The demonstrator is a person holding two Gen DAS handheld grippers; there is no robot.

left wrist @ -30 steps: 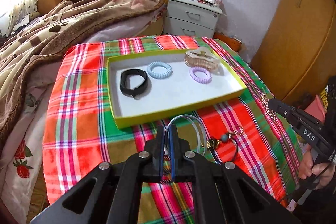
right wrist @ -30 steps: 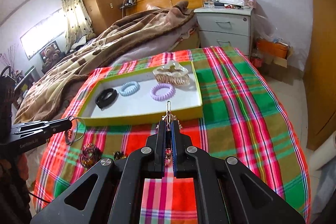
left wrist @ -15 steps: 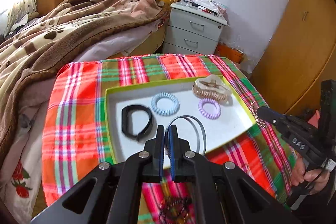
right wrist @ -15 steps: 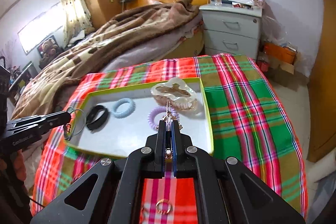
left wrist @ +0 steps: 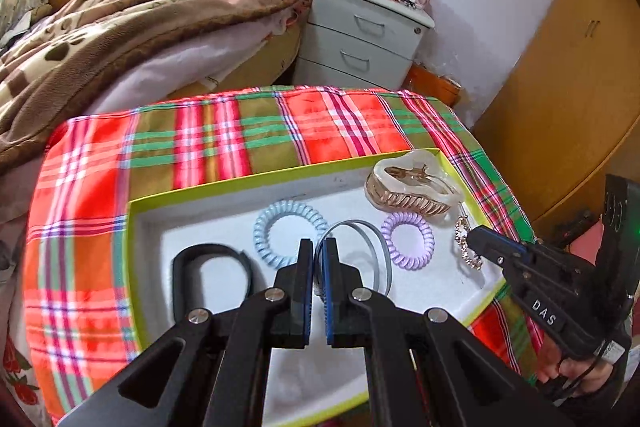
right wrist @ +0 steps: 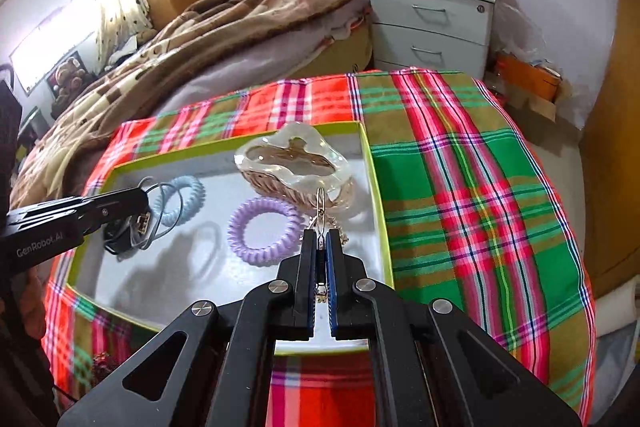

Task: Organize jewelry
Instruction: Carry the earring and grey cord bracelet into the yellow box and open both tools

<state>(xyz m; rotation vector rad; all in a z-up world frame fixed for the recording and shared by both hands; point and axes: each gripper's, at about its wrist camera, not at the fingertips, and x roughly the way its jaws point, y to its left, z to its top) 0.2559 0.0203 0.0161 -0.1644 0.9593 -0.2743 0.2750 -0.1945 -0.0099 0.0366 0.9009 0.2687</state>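
A white tray with a lime-green rim (left wrist: 240, 183) (right wrist: 372, 171) lies on a plaid cloth. In it are a black band (left wrist: 188, 263), a blue coil hair tie (left wrist: 280, 223) (right wrist: 188, 187), a purple coil hair tie (left wrist: 408, 243) (right wrist: 260, 227) and a clear claw clip (left wrist: 408, 187) (right wrist: 296, 163). My left gripper (left wrist: 318, 247) is shut on a thin grey-blue bangle (left wrist: 380, 251) (right wrist: 160, 223) above the tray's middle. My right gripper (right wrist: 319, 239) is shut on a gold chain earring (right wrist: 320, 203) (left wrist: 464, 243) above the tray's right side, near the purple tie.
The plaid cloth (right wrist: 460, 187) covers the table. A bed with a brown blanket (left wrist: 120, 15) lies behind, a grey nightstand (left wrist: 360, 39) beside it, wooden wardrobes (left wrist: 560, 87) at the right. More small jewelry (right wrist: 100, 359) lies on the cloth in front of the tray.
Both grippers have moved forward from over the cloth to above the tray, each still holding its piece. The tray now fills the lower part of both views.
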